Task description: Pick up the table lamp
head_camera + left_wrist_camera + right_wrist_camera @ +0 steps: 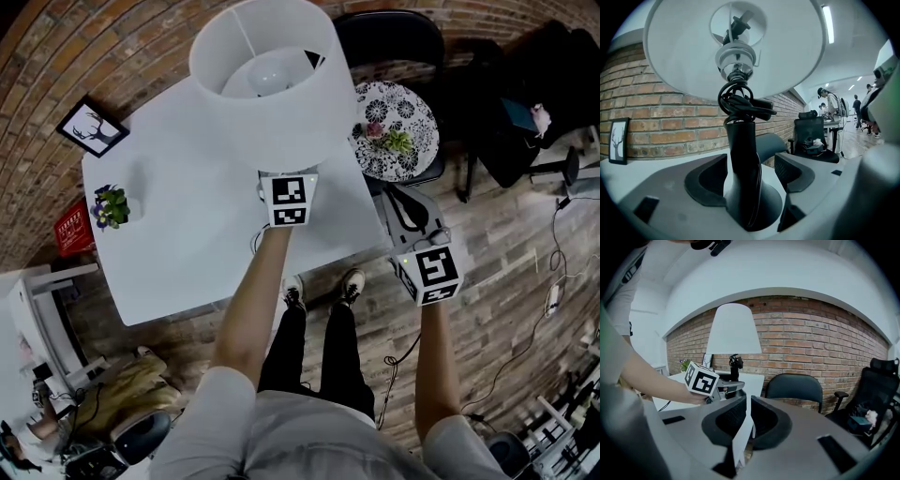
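The table lamp [267, 84] has a wide white shade and a black stem [740, 140] with its cord coiled under the socket. My left gripper [284, 178] reaches under the shade from the table's near side. Its jaws are shut on the flared foot of the stem [750, 168]. In the right gripper view the lamp [733, 329] stands upright over the white table [752, 378], with the left gripper [717, 387] at its base. My right gripper [410, 211] hangs off the table's right edge, shut [746, 404] with nothing held.
On the white table [187, 234] are a framed picture [91, 127] at the far left corner and a small flower pot [112, 206]. A patterned round table [394, 127] and a black chair [389, 37] stand at the right. A brick wall lies behind.
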{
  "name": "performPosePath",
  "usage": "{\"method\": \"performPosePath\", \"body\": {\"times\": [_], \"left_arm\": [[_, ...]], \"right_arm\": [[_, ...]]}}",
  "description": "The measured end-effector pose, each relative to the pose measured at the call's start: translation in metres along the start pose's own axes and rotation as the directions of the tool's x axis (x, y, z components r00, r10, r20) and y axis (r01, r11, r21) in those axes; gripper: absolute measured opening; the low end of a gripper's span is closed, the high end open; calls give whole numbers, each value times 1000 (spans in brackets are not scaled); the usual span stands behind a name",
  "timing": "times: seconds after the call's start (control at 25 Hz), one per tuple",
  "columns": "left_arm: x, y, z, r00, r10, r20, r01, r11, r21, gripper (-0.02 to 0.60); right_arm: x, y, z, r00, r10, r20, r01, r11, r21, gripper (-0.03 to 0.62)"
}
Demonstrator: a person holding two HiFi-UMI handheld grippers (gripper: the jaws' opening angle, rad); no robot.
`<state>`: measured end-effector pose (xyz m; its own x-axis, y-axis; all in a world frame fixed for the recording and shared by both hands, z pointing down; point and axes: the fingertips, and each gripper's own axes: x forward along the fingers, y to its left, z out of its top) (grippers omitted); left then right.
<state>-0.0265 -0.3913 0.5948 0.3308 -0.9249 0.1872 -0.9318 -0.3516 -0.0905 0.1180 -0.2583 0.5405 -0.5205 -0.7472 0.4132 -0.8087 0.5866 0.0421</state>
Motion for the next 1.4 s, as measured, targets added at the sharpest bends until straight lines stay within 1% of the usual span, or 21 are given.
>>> {"method": "performPosePath", "body": {"times": [0.08, 0.24, 0.36, 0.4, 0.44, 0.56, 0.64, 0.8, 0.92, 1.24, 1.4], "left_arm": [[3, 0, 2, 1000, -14, 15, 14, 1000, -16, 291], [8, 3, -2, 999, -29, 31, 32, 996, -84, 287], [10, 9, -4, 999, -11, 46, 16, 993, -117, 192], [10, 11, -5, 999, -3, 48, 9, 992, -125, 175], [9, 12, -6, 999, 1, 48, 6, 992, -129, 175], [9, 11, -4, 999, 4, 47, 1, 994, -113, 172], [7, 10, -5, 1000, -5, 31, 8, 995, -95, 166], [-2, 5, -2, 998, -59, -8, 58, 996, -68, 163], [-9, -1, -7, 996, -90, -27, 88, 994, -65, 161], [-25, 4, -4, 993, -100, -59, 94, 991, -95, 160], [-29, 9, -6, 992, -97, -86, 91, 993, -70, 160]], "right_arm": [[-2, -1, -4, 1000, 2, -5, -1, 1000, 8, 29], [-4, 0, -11, 1000, 10, -7, -9, 999, 39, 29], [-4, 0, -13, 1000, 11, -10, -11, 999, 41, 28], [-4, 1, -13, 1000, 11, -10, -11, 999, 42, 28], [-5, 1, -13, 1000, 11, -8, -10, 999, 44, 28], [-7, 2, -12, 1000, 8, -5, -8, 999, 48, 28], [-7, 4, -11, 1000, 9, -4, -9, 999, 48, 28], [-7, 6, -10, 1000, 11, -1, -11, 999, 44, 28], [-6, 10, -6, 1000, 18, 7, -18, 999, 44, 28], [1, 23, 7, 999, 37, 20, -38, 999, 24, 28], [4, 27, 9, 999, 44, 22, -44, 999, 25, 28]]}}
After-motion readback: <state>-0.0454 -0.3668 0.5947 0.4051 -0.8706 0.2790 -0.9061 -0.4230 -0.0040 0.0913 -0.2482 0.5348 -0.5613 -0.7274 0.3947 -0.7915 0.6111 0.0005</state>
